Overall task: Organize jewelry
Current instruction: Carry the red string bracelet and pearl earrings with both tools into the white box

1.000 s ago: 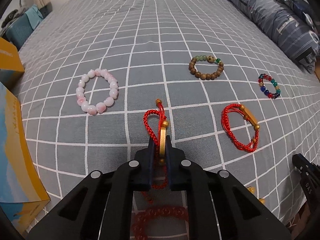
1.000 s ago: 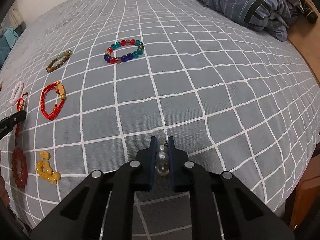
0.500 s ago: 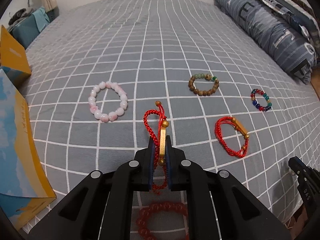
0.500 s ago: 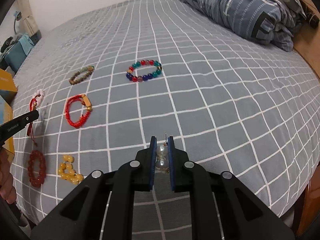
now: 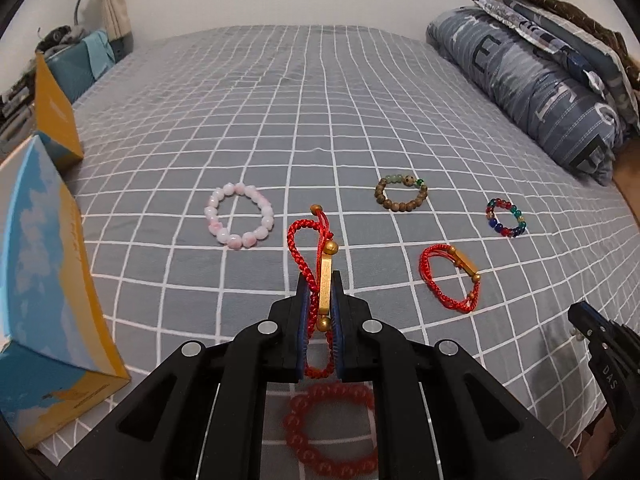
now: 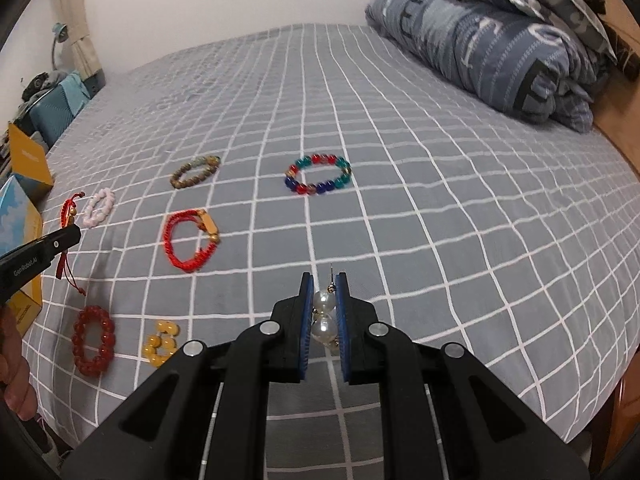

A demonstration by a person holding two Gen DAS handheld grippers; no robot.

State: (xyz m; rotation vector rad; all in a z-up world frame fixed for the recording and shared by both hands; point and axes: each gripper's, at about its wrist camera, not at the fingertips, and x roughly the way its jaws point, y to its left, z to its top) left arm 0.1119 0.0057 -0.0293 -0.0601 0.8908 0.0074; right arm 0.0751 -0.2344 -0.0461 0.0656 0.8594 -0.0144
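My left gripper (image 5: 320,280) is shut on a red cord bracelet with a gold bar (image 5: 325,280), held above the grey checked bed (image 5: 320,120). My right gripper (image 6: 324,284) is shut on a pearl earring (image 6: 323,314), also lifted off the bed. On the bed lie a pink bead bracelet (image 5: 239,220), a brown wooden bead bracelet (image 5: 401,193), a multicoloured bead bracelet (image 6: 318,175), a second red cord bracelet (image 5: 450,276), a dark red bead bracelet (image 6: 93,340) and yellow beads (image 6: 162,343).
A blue and yellow box (image 5: 44,288) stands at the left edge of the bed, with another yellow box (image 5: 54,114) behind it. Folded blue bedding (image 6: 492,48) lies along the right side. The bed's front edge is close below both grippers.
Both grippers have risen and pulled back from the bed with their items still held. More of the room and the far wall shows now.
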